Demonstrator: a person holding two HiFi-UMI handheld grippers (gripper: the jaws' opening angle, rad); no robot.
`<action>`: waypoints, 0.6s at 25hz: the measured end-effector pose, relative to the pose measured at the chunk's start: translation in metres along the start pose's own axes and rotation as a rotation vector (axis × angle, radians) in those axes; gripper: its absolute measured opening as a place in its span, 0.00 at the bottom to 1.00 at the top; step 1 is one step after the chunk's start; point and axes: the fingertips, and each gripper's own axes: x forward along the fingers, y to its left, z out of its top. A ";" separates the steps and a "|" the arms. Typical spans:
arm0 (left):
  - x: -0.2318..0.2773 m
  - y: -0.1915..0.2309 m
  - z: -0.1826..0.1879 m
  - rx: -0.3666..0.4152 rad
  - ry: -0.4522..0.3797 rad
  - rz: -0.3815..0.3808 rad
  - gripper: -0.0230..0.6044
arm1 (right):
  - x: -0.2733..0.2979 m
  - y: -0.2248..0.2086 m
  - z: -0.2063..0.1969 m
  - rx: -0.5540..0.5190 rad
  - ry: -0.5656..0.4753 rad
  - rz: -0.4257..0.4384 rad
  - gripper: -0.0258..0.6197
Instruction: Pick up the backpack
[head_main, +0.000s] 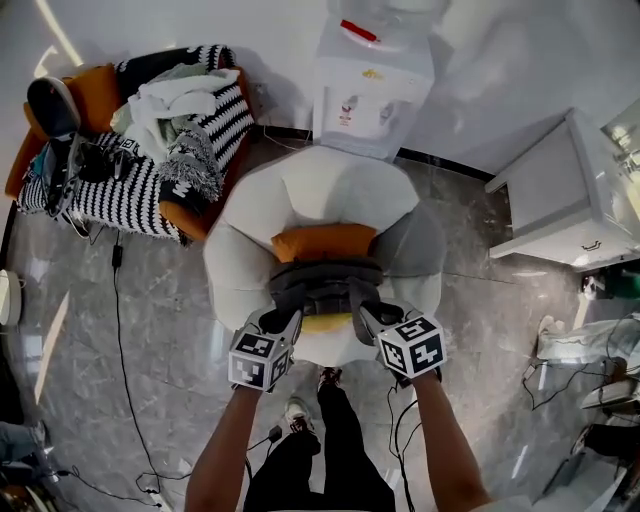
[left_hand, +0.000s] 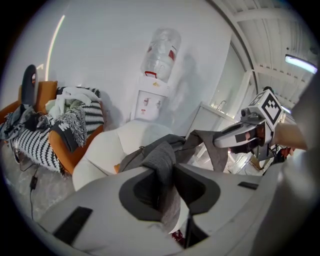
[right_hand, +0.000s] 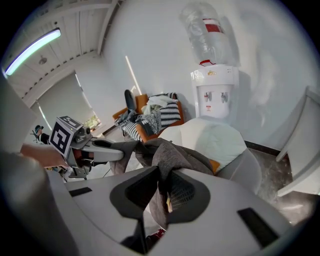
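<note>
Left claw (left_hand: 162, 175) clamps grey backpack (head_main: 322, 285) strap — right claw (right_hand: 164, 182) likewise — at white armchair (head_main: 320, 190).

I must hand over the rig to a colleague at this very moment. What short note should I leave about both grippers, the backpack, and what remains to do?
Left gripper: shut on a gray strap of the backpack.
Right gripper: shut on the second gray strap.
Backpack: between the two grippers, over the seat of the white armchair, in front of the orange cushion.
Done: both straps are gripped.
Left: I cannot tell whether the bag is clear of the seat. Probably raise both hands evenly until it hangs free.
</note>
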 end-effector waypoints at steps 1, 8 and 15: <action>-0.002 -0.002 0.002 0.003 -0.004 -0.002 0.17 | -0.003 0.002 0.001 0.000 -0.008 0.000 0.12; -0.023 -0.013 0.020 0.032 -0.043 -0.009 0.17 | -0.027 0.016 0.010 0.014 -0.071 0.000 0.12; -0.054 -0.026 0.029 0.053 -0.074 -0.013 0.17 | -0.053 0.041 0.014 0.020 -0.119 0.000 0.12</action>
